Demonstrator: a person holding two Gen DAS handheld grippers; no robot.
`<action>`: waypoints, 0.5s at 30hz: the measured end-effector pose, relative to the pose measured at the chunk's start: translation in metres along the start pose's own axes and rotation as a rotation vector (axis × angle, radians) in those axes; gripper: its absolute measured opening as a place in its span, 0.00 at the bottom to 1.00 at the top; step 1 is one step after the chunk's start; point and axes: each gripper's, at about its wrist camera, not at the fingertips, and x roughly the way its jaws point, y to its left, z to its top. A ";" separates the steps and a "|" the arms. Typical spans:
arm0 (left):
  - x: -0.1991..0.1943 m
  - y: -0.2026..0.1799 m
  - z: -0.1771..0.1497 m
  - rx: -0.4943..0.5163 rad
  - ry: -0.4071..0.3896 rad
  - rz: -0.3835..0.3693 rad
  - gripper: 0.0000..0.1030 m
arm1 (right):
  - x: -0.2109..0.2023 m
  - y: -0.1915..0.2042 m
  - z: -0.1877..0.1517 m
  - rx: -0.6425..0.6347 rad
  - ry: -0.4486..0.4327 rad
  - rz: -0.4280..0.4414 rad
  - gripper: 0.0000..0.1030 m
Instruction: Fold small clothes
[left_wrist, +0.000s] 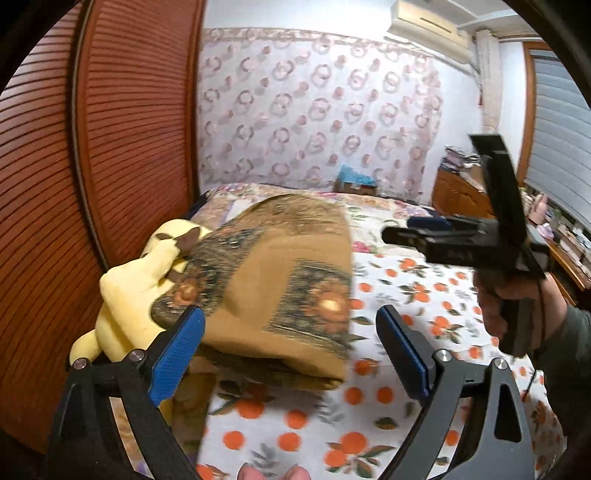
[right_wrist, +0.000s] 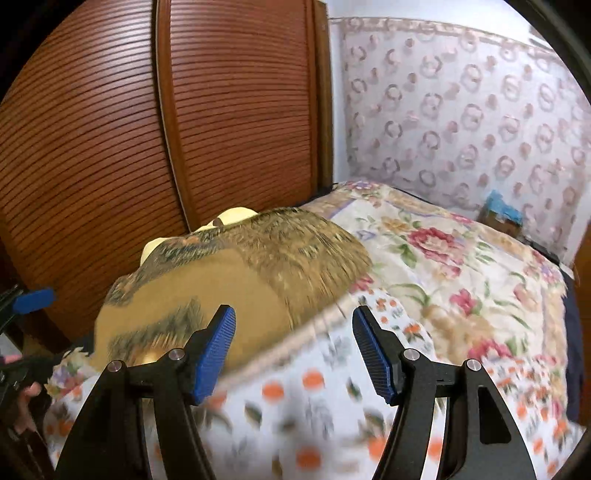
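Louvred wooden wardrobe doors (right_wrist: 110, 140) beside a bed (right_wrist: 461, 258), patterned wall (left_wrist: 314, 103).

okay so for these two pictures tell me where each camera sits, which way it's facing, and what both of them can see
Left wrist: on the left gripper, facing across the bed to the patterned wall; jaws open, empty; right gripper and hand show at right.
Right wrist: on the right gripper, facing the slatted wardrobe doors; jaws open, empty; left gripper's blue pad at left edge.
Shared: folded brown floral cloth, yellow plush, bed.

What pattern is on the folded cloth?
Tan cloth with dark floral patches; clearest in the left wrist view.
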 end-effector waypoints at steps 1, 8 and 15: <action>-0.002 -0.005 0.000 0.007 -0.003 -0.008 0.91 | -0.014 0.000 -0.008 0.011 -0.005 -0.010 0.66; -0.018 -0.045 -0.008 0.058 -0.013 -0.055 0.91 | -0.102 0.016 -0.051 0.051 -0.032 -0.084 0.70; -0.036 -0.083 -0.019 0.086 -0.021 -0.104 0.91 | -0.173 0.033 -0.092 0.099 -0.082 -0.151 0.80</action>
